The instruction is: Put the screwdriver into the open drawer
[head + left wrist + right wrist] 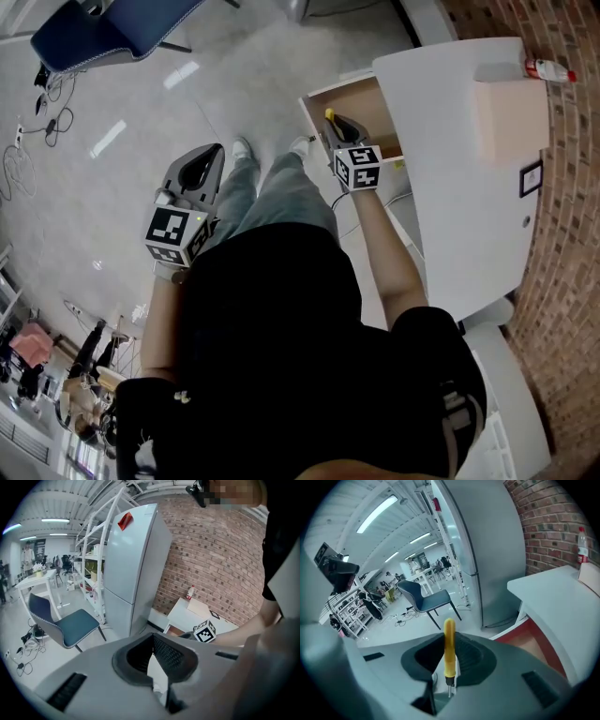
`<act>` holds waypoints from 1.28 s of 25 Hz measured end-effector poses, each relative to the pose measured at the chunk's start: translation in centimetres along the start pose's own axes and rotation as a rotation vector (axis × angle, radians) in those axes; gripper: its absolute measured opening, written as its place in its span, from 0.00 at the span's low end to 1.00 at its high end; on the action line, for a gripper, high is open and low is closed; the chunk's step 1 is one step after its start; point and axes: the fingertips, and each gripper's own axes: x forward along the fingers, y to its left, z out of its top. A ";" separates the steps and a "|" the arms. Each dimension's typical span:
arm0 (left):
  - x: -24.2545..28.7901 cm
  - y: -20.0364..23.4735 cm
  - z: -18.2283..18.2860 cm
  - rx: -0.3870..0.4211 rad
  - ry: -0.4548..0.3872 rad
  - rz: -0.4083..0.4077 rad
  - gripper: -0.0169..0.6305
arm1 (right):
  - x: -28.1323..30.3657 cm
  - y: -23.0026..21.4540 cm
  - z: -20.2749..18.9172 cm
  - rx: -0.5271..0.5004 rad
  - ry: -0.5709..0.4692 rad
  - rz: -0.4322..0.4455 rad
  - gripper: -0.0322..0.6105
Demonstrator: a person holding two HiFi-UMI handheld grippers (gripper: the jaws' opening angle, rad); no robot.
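the left tool (208, 157) is held low at the side, jaws apart and empty; the right tool (333, 127) is reached forward and downward, clamped on the screwdriver (449, 646).

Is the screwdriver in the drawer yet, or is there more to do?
Done: the drawer is open, and the yellow screwdriver is picked up. In hand: the right claw grips it close by the drawer. Left to do: lower it inside and let go. The left claw holds nothing.
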 end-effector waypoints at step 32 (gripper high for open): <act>0.4 4.7 -10.9 -0.151 0.176 0.065 0.03 | 17.2 -7.0 -14.6 -0.019 0.386 -0.031 0.17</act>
